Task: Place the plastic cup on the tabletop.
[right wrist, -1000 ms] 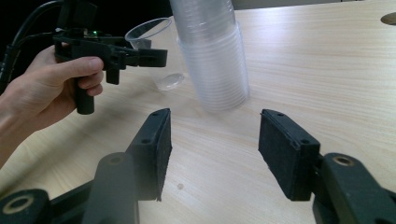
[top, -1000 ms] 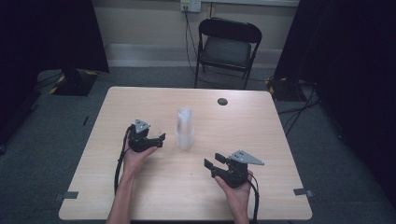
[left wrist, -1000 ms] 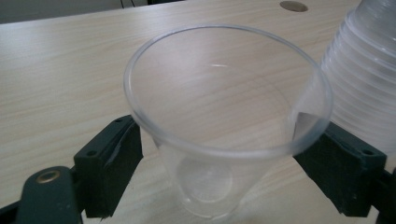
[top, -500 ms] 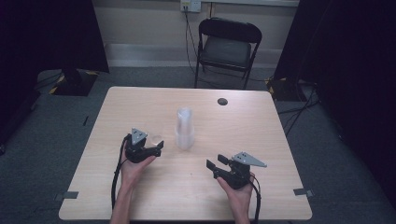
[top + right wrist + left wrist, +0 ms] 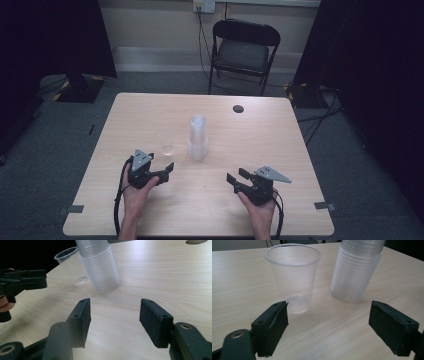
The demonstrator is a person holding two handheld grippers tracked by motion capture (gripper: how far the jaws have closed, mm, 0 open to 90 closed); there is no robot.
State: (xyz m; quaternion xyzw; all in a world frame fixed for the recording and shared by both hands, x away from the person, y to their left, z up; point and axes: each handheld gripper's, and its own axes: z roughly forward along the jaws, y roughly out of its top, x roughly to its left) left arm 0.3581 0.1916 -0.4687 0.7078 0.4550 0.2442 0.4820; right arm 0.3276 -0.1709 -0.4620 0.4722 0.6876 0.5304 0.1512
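1. Table (image 5: 150, 107): pale wood top, seen from above, with a person's forearms coming in from the near edge.
2. Stack of clear plastic cups (image 5: 197, 138) stands upside down near the table's middle, wide rims on the wood. In the left gripper view the stack (image 5: 355, 270) sits right of centre; in the right gripper view it (image 5: 100, 267) is ahead and slightly left of the jaws.
3. Single clear cup (image 5: 168, 146) stands upright just beside the stack, on its left as seen from above, the two apart. Left gripper view shows it (image 5: 293, 277) rim up, empty, its base just beyond the left jaw tip. Right gripper view catches it (image 5: 68, 263) behind and left of the stack.
4. Left gripper (image 5: 162, 172), held in the left hand (image 5: 134, 192), sits near and to the front left of the single cup, pointing right toward the stack. Its jaws stand wide apart with nothing between them but bare wood; they touch neither cup.
5. Right gripper (image 5: 238, 178), in the right hand (image 5: 260, 210), sits front right of the stack, well apart from it, pointing left. Jaws apart, holding nothing.
6. Small dark round disc (image 5: 238, 108) lies on the far part of the table.
7. Black folding chair (image 5: 245, 50) stands beyond the far edge, on grey carpet.
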